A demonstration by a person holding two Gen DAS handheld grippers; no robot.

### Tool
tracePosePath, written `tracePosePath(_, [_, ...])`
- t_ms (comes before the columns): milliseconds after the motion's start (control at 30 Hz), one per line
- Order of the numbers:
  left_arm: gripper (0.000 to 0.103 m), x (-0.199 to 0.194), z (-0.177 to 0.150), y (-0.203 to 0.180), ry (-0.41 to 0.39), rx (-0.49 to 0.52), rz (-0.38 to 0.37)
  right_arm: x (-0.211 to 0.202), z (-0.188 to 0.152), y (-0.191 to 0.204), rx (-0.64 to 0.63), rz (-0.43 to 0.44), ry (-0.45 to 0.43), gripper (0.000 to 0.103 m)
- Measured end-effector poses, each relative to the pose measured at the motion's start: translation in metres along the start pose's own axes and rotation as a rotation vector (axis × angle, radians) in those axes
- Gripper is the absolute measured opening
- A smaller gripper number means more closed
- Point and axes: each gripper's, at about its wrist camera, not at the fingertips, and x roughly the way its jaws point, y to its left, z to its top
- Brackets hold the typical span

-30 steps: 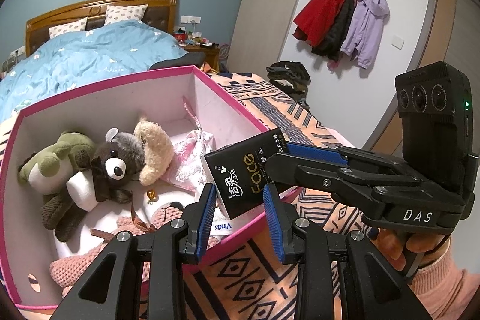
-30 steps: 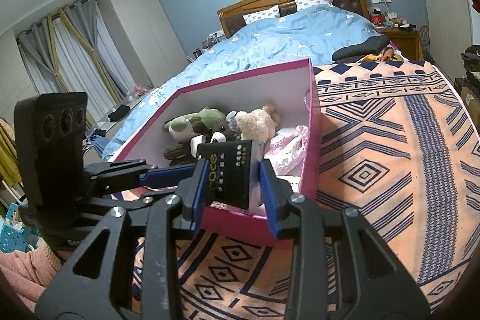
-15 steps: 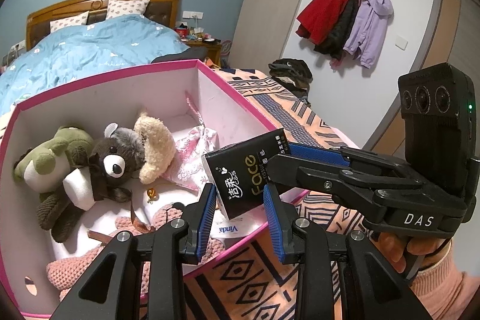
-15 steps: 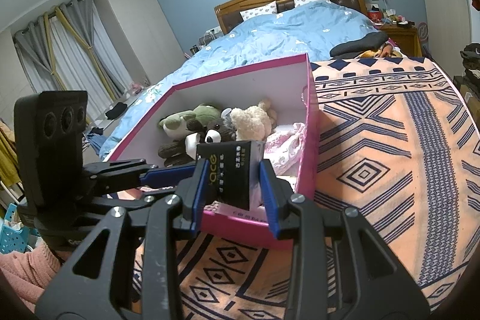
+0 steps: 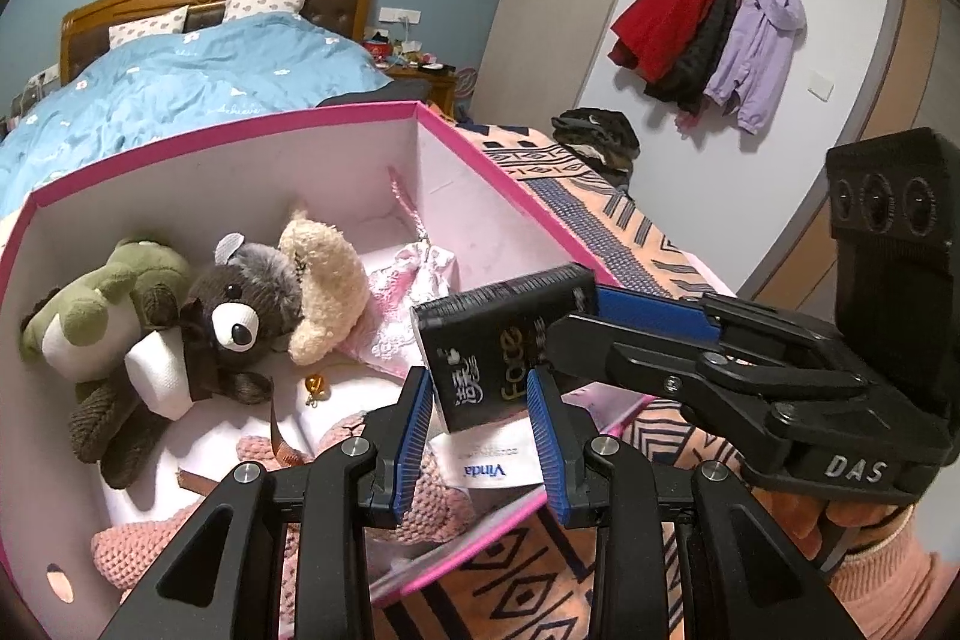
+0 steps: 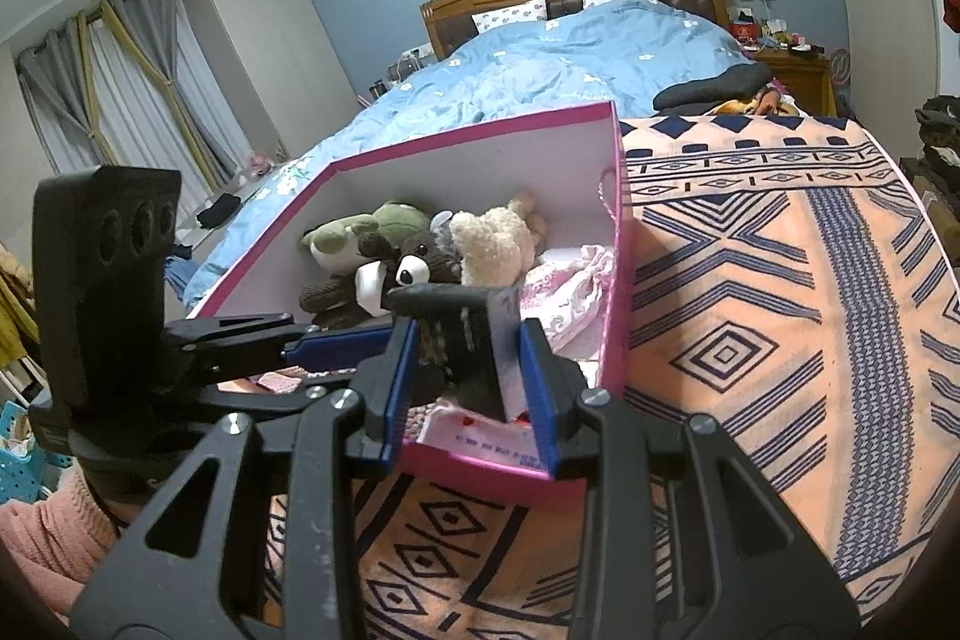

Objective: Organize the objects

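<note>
The right gripper [image 6: 468, 388] is clamped on a black tissue pack [image 5: 498, 352], held just over the near rim of the pink box [image 5: 228, 130]. The left gripper [image 5: 480, 430] is barely parted, jaws opening, nothing gripped. 3 plush toys, a pink pouch and a Vinda pack [image 5: 486, 466] at 6 o'clock are already boxed. Only the drop seems left.

Right gripper [image 6: 468, 370] is clamping, left gripper [image 5: 480, 418] is loosening.
Both are tilting downward, tips meeting; the right is pinching a black pack [image 5: 498, 346], while the left's jaws are opening around its lower end.
</note>
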Motion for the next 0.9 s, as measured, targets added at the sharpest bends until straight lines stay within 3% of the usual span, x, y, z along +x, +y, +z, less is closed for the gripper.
tracePosePath(133, [0.045, -0.002, -0.002, 0.003, -0.011, -0.010, 0.020, -0.001, -0.002, 0.001, -0.003, -0.019, -0.010, 0.041])
tracePosePath(200, [0.057, -0.004, -0.003, 0.006, -0.023, -0.017, 0.033, -0.005, -0.003, 0.002, -0.007, -0.028, -0.024, 0.046])
tracePosePath(300, [0.073, -0.012, -0.007, 0.006, -0.054, -0.015, 0.060, -0.013, -0.005, 0.008, -0.028, -0.034, -0.059, 0.058])
tracePosePath(533, [0.090, -0.056, -0.028, -0.007, -0.165, 0.049, 0.120, -0.039, -0.021, 0.036, -0.125, -0.043, -0.141, 0.085])
tracePosePath(600, [0.098, -0.070, -0.036, -0.011, -0.198, 0.065, 0.168, -0.047, -0.028, 0.044, -0.148, -0.040, -0.163, 0.087])
tracePosePath(667, [0.103, -0.083, -0.047, -0.013, -0.236, 0.072, 0.200, -0.054, -0.036, 0.051, -0.161, -0.034, -0.184, 0.095])
tracePosePath(767, [0.103, -0.102, -0.061, -0.012, -0.283, 0.048, 0.225, -0.062, -0.049, 0.062, -0.193, -0.040, -0.206, 0.099])
tracePosePath(900, [0.103, -0.110, -0.080, -0.006, -0.272, 0.006, 0.253, -0.062, -0.068, 0.074, -0.217, -0.045, -0.206, 0.102])
